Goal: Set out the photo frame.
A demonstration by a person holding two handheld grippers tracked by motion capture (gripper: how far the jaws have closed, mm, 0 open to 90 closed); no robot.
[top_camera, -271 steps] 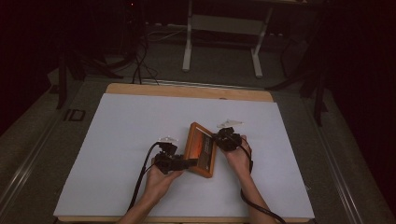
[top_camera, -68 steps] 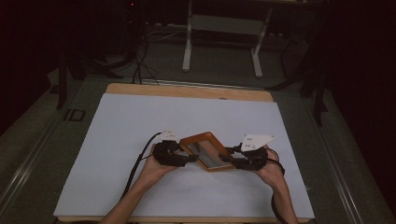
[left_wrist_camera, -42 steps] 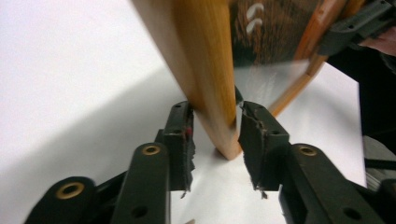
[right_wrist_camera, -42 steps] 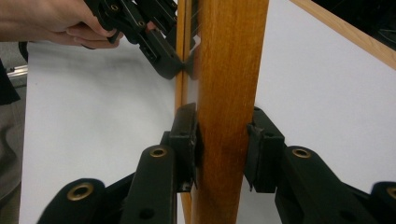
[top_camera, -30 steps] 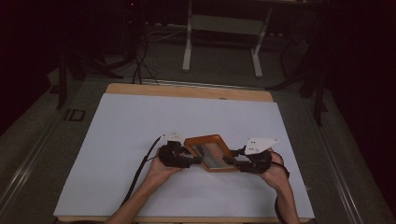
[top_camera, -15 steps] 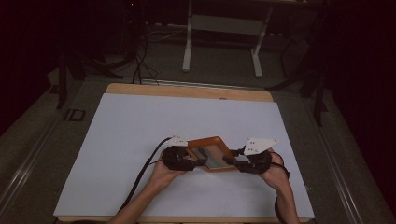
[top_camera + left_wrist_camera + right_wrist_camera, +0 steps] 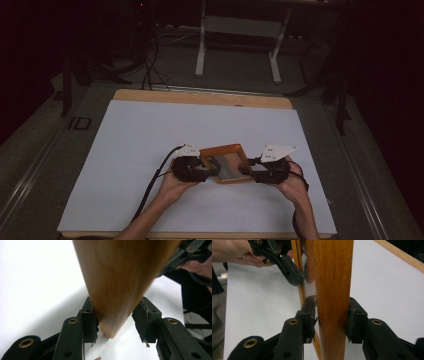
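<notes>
One wooden picture frame (image 7: 224, 162) on white table (image 7: 125, 150). Two grippers: left gripper (image 7: 206, 171) jaws partly apart round frame corner; right gripper (image 7: 247, 171) jaws pinching frame edge.

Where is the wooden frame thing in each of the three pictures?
High view: the wooden frame lies low in the middle, between the left gripper and the right gripper.
Left gripper view: its corner comes down from the top between the jaws, the right pad apart.
Right gripper view: its edge stands upright in the middle, both jaws pressed on it.
Shared landmark: the white table top.
</notes>
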